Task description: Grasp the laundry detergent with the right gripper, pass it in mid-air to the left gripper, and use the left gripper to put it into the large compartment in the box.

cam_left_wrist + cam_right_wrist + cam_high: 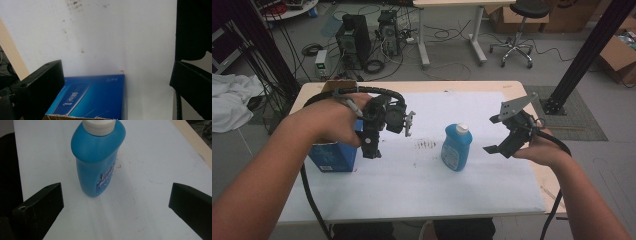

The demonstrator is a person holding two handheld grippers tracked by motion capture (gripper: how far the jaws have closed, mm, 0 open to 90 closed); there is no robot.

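Overhead, a blue bottle with a white cap stands upright near the middle of the white tabletop, its label facing the person. The right tongs hover just to its right, jaws spread and empty. The left tongs hang above a blue box at the tabletop's left side, well apart from the bottle.

Along the left tongs, the jaws stand wide apart over the box, whose glossy blue face carries pale lettering and a torn top edge.

Along the right tongs, the bottle rises ahead between the open jaws, untouched: rounded shoulders, white cap, a small worn label low on its front.
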